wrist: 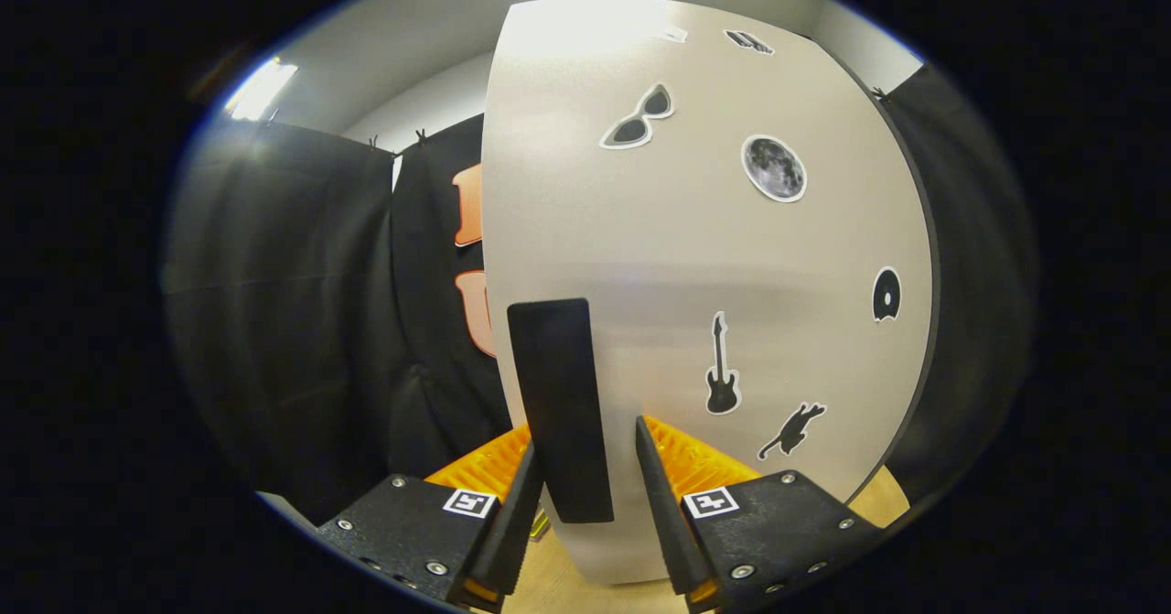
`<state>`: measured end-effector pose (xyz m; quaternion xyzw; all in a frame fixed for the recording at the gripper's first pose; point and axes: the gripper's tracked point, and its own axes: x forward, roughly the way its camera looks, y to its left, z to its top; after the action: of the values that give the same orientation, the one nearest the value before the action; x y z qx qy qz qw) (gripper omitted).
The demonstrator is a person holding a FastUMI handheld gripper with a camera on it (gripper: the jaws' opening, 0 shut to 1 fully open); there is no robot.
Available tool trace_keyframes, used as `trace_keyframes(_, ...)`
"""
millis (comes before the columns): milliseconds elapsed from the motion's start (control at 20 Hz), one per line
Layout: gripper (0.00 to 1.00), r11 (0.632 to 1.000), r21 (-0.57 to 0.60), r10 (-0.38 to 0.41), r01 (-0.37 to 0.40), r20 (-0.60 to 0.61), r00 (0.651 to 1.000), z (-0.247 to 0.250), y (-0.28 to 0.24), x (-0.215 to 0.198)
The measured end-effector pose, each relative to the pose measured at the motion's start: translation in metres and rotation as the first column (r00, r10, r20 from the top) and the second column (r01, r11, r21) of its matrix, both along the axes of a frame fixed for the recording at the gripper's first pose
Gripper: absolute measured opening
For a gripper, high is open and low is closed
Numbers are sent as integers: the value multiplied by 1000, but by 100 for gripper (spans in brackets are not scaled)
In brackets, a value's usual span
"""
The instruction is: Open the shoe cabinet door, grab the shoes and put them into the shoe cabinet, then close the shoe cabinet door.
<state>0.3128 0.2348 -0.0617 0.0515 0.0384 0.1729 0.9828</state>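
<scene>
Cabinet door [695, 257] ahead; claw [585, 468] straddles handle [560, 408].

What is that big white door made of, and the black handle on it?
The cabinet door looks like smooth painted or laminated board: pale, softly reflecting light, with stickers stuck flat. The handle, between the gripper's open fingers, seems matte black plastic or foam; hard to tell.

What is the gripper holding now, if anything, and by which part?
Nothing is clamped yet. The gripper is open, its fingers on either side of the black handle of the shoe cabinet door, with a visible gap on the right.
</scene>
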Motion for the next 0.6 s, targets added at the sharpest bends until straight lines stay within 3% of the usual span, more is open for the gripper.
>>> trace_keyframes(600, 66, 992, -103, -75, 79, 48, 996, -6, 6, 3)
